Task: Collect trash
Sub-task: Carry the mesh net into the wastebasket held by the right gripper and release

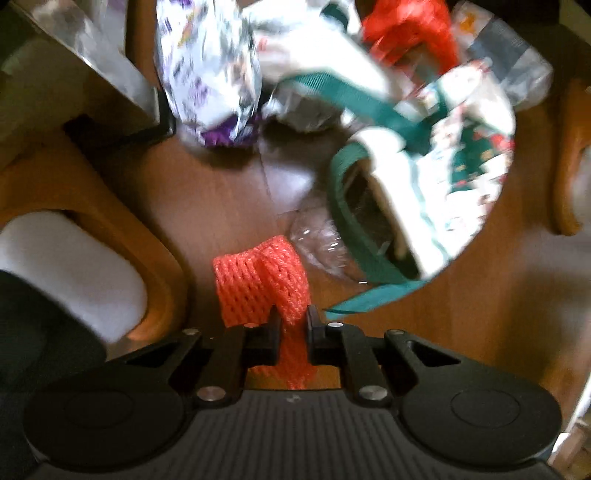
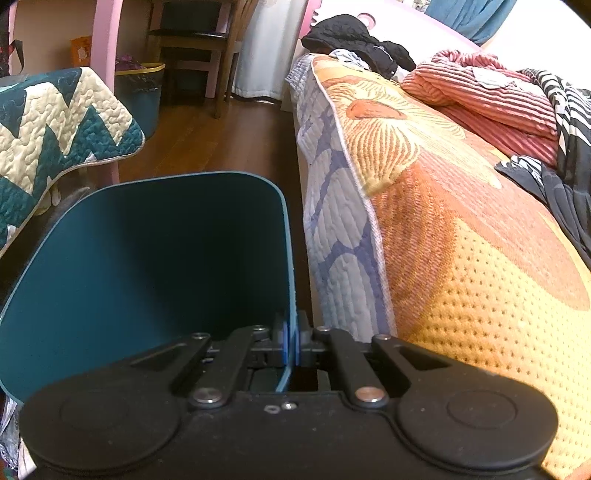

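My left gripper (image 1: 292, 317) is shut on an orange foam net sleeve (image 1: 258, 284) and holds it above the wooden floor (image 1: 221, 206). Ahead lie more trash: a crumpled white and purple wrapper (image 1: 210, 74), a clear plastic wrapper (image 1: 321, 243), a red bag (image 1: 410, 29) and a white tote bag with green straps (image 1: 436, 177). My right gripper (image 2: 291, 332) is shut on the rim of a dark teal bin (image 2: 155, 266), which fills the lower left of the right wrist view beside a bed.
A wooden chair leg (image 1: 110, 221) and a white cushion (image 1: 66, 266) stand at the left. A metallic box (image 1: 74, 66) is at the upper left. A bed with an orange cover (image 2: 443, 240) is at the right, a zigzag quilt (image 2: 55, 129) at the left.
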The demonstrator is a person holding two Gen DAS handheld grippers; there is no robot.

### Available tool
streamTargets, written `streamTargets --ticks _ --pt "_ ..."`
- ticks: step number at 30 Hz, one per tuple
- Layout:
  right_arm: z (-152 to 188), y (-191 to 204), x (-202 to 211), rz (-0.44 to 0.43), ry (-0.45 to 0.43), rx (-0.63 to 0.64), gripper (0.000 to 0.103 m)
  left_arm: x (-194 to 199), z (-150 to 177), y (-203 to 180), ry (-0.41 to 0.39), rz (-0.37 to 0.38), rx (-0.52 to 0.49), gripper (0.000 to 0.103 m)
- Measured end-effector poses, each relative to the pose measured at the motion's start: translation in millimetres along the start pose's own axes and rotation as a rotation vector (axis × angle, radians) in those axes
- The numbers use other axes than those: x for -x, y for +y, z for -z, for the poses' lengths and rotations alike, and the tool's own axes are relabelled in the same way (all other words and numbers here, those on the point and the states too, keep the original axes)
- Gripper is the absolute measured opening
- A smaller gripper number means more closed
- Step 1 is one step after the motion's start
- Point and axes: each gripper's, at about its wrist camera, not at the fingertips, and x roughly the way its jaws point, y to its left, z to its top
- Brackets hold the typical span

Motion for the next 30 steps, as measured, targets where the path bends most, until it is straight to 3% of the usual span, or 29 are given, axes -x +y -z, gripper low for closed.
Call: streamTargets --ticks 5,11,16,23,30 --pt "-1.8 9.3 4.6 -0.007 -0.014 0.046 0.004 58.0 2.6 -11.3 -0.051 0.067 -0.076 0.012" --pt "-4.0 20.8 9.6 -0.022 -0.031 0.092 0.004 104.9 -6.5 -20.2 -0.203 0.134 -0.074 0.011" --pt "-5.0 33.9 15.1 -0.037 -0.048 0.141 0.004 163.5 -14.7 -21.2 -0.377 0.167 -0.064 0.011" --pt "-4.2 48.4 23.0 -0.051 -0.066 0.199 0.004 242.6 -55.9 -48.9 -0.609 0.239 -0.095 0.011" --pt "-4.7 55.6 25.1 -0.05 -0.078 0.233 0.004 267.0 -118.2 -79.7 -0.72 0.271 -0.097 0.011"
